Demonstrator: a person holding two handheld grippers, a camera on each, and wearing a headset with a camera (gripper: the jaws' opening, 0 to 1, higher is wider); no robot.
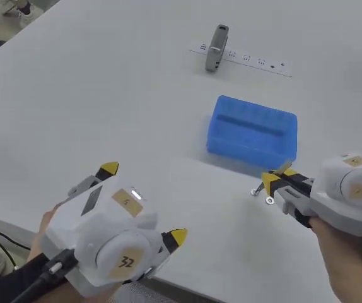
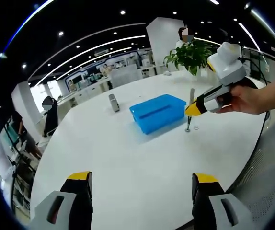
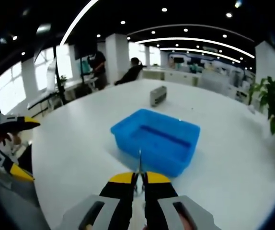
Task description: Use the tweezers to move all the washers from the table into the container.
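At the container's (image 1: 253, 129) six o'clock, the right gripper (image 1: 275, 178) squeezed tweezers (image 2: 191, 98), probably to pinch a washer (image 1: 269, 201) next; left gripper (image 2: 142, 178) gaped.

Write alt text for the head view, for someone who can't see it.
The right gripper, at the right, holds tweezers tip-down by washers on the white table, just in front of a blue container. The left gripper hangs open at lower left, holding nothing. A power strip lies at the far side.

White left gripper (image 1: 143, 202) — yellow tips, "32"
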